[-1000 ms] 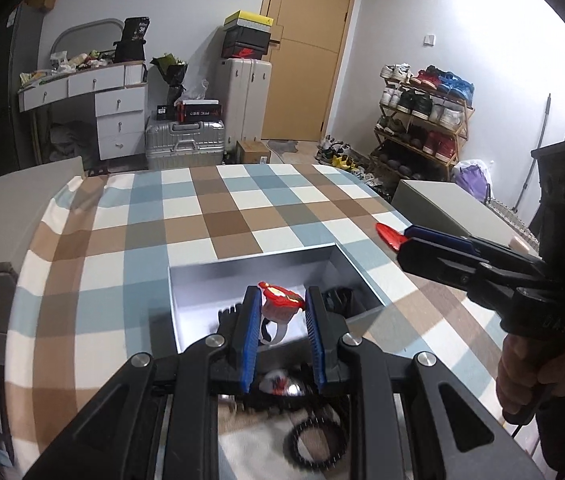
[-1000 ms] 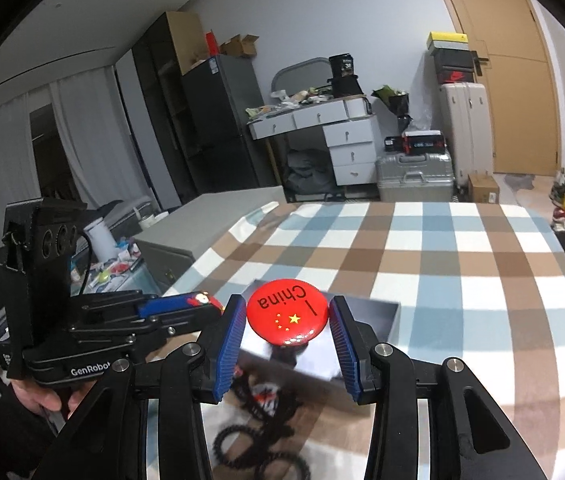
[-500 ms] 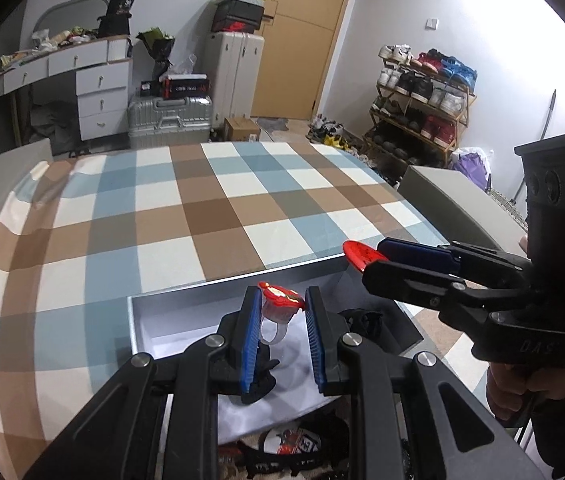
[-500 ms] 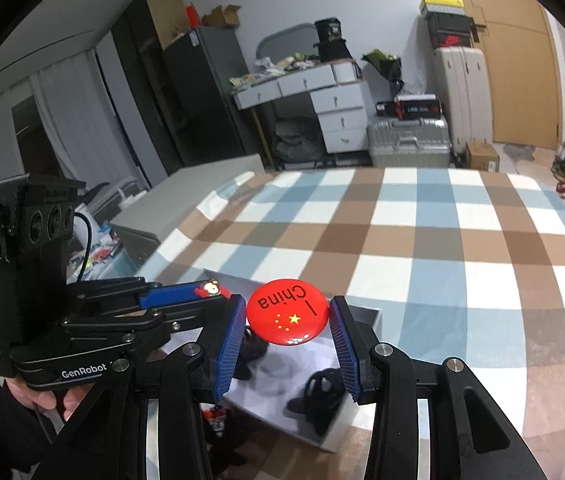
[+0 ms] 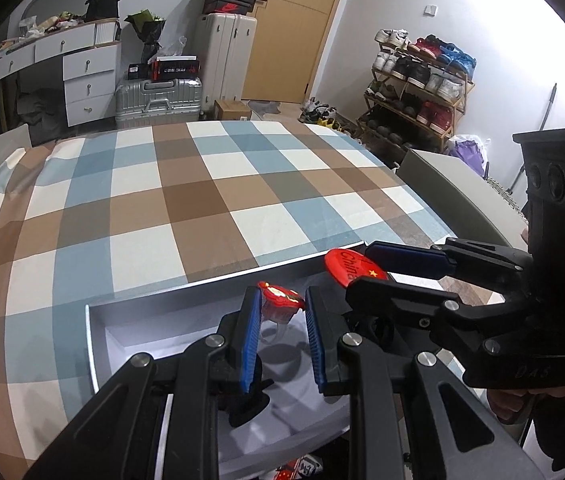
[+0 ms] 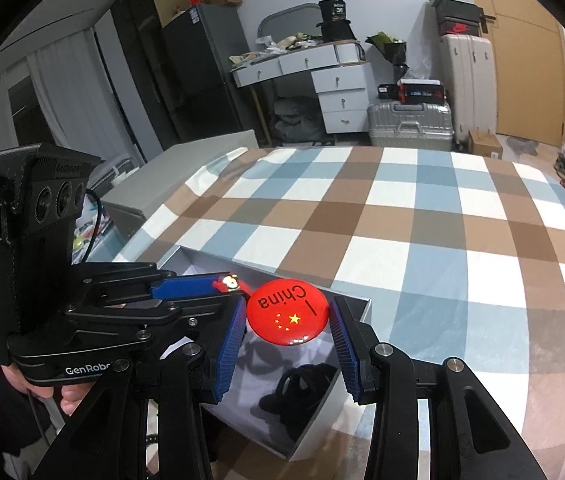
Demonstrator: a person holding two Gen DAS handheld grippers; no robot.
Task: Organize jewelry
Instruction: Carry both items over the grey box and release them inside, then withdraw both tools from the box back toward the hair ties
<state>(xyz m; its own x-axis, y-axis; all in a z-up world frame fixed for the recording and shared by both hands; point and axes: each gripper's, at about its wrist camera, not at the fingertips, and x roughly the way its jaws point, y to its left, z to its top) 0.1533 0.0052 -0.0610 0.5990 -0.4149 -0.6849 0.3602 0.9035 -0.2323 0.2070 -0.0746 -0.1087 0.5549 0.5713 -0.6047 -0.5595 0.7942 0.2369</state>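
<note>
My left gripper (image 5: pixel 282 312) is shut on a clear plastic ring with a red cartoon top (image 5: pixel 280 300) and holds it over the open white box (image 5: pixel 98 344). My right gripper (image 6: pixel 288 328) is shut on a round red "China" badge (image 6: pixel 287 316), also over the box (image 6: pixel 356 308); the badge shows in the left wrist view (image 5: pixel 346 266) too. Dark jewelry pieces (image 6: pixel 298 392) lie inside the box. The left gripper (image 6: pixel 218 284) sits just left of the badge in the right wrist view.
The box stands on a table with a brown, blue and white checked cloth (image 5: pixel 186 204). More small items (image 5: pixel 298 470) lie on the table in front of the box. Grey units (image 5: pixel 454 188) flank the table.
Both grippers have moved forward over the box with their items still held. The loose bracelets in front of the box have dropped out of sight below the grippers.
</note>
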